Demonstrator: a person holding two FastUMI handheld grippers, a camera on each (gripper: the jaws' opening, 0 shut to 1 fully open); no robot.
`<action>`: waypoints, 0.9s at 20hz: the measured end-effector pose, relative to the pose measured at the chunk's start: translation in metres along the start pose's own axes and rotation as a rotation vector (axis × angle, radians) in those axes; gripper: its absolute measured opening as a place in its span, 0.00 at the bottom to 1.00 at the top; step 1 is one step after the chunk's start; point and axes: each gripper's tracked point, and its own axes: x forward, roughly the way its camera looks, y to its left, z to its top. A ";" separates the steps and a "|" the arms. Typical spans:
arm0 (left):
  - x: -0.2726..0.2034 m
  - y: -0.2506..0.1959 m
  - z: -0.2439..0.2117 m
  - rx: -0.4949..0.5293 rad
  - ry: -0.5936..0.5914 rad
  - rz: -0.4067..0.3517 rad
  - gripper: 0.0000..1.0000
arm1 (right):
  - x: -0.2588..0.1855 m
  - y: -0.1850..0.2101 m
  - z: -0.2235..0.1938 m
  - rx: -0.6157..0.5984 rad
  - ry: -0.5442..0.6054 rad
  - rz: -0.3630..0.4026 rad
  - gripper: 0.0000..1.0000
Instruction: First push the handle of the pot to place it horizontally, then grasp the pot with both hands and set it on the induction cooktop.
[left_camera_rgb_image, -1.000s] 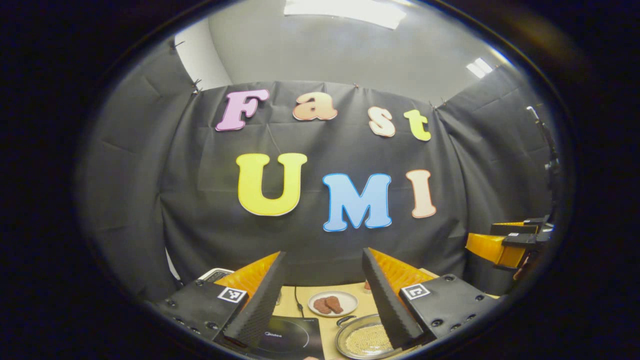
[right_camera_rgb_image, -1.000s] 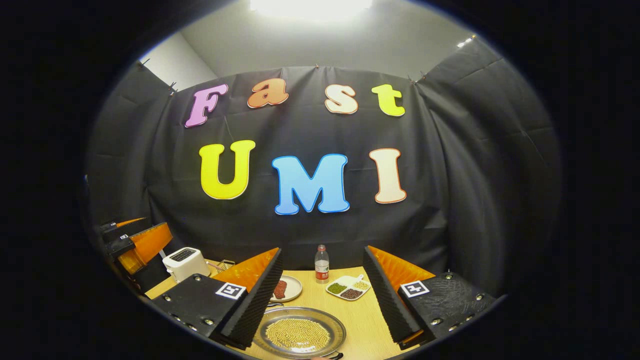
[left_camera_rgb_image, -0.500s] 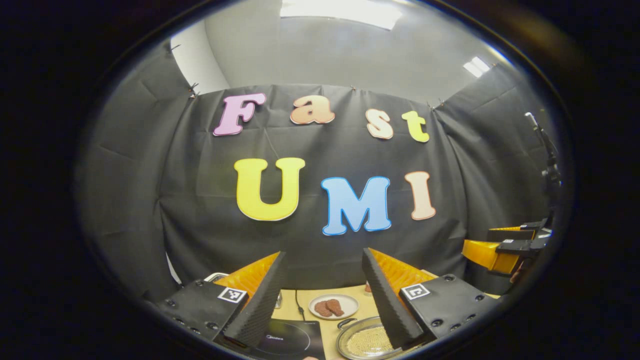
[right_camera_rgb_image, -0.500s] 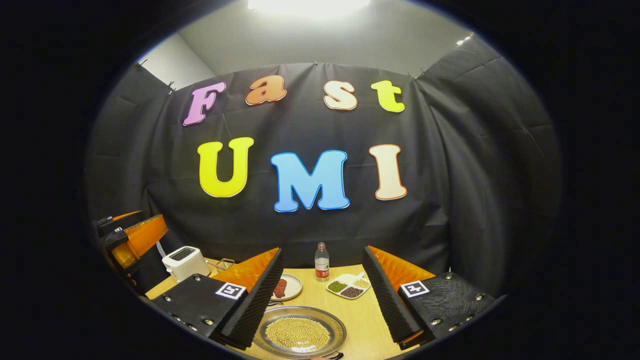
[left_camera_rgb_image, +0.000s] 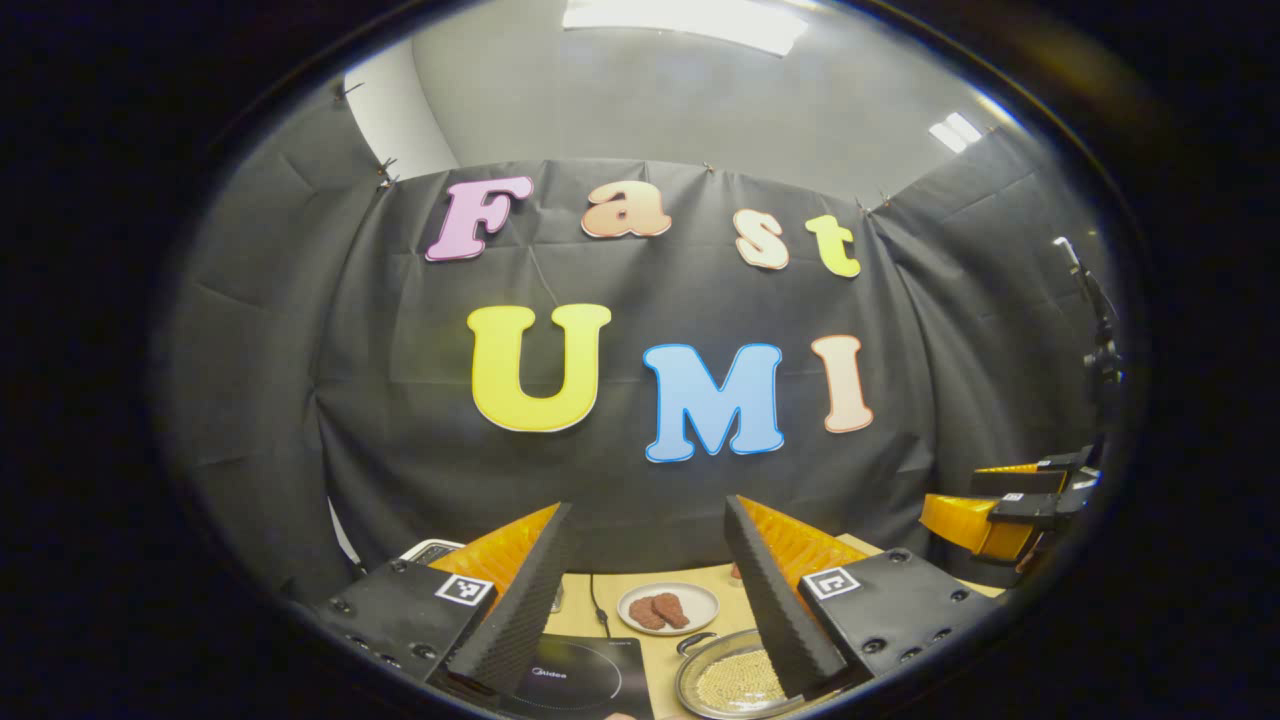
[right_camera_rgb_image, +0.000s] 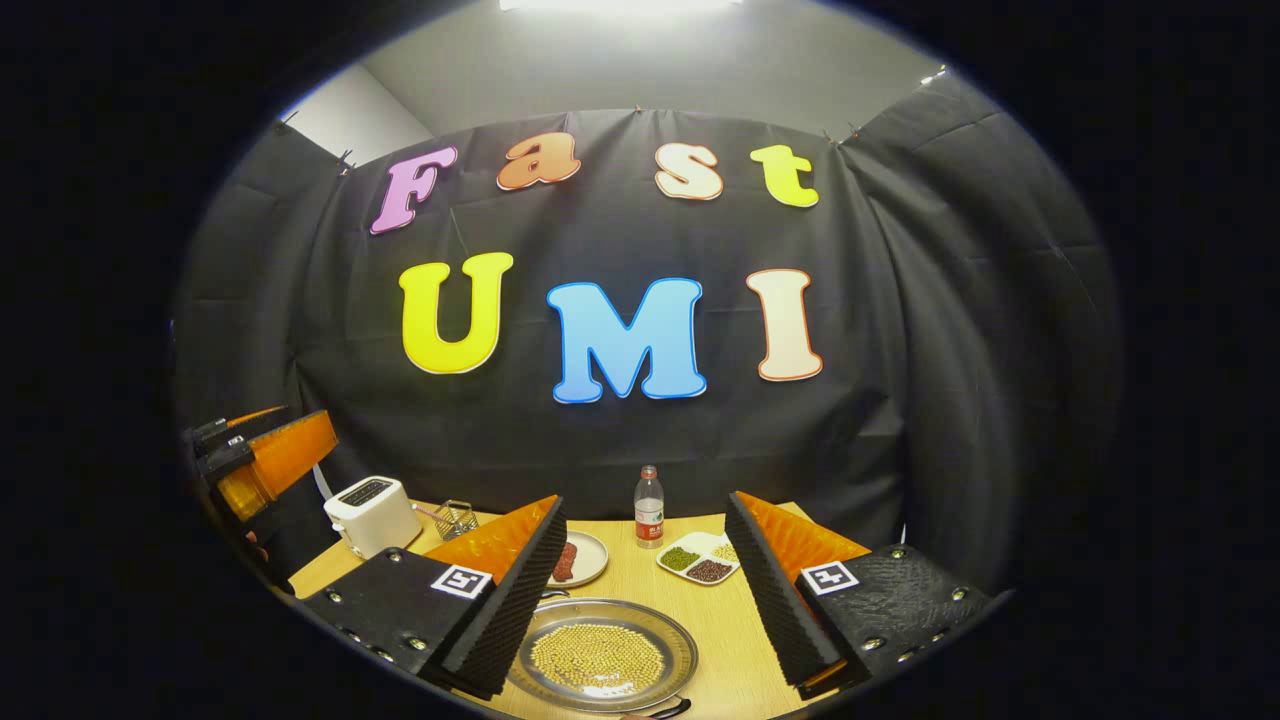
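Observation:
The pot is a shallow metal pan of yellow beans on the wooden table. A dark handle shows at its near rim. My right gripper hangs open above and behind the pot, touching nothing. In the left gripper view the pot lies low right, partly behind a finger, and the black induction cooktop sits just left of it. My left gripper is open and empty, high over the cooktop. Each gripper sees the other at its view's edge: left gripper, right gripper.
A plate of meat lies behind the pot. Farther back stand a water bottle, a divided dish of beans, a white toaster and a small wire basket. A cord runs from the cooktop.
The right gripper's view has tipped downward, showing more of the table and pot. The left gripper has barely shifted. Both grippers stay open.

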 end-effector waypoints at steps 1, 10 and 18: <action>0.000 0.000 -0.002 0.001 0.003 0.002 1.00 | 0.001 0.001 -0.008 -0.007 0.014 0.007 0.97; 0.002 -0.002 -0.015 0.008 0.027 0.005 1.00 | 0.003 0.000 -0.114 0.030 0.277 0.022 0.44; 0.001 -0.002 -0.032 0.006 0.061 0.007 1.00 | -0.017 0.015 -0.203 0.092 0.591 0.097 0.07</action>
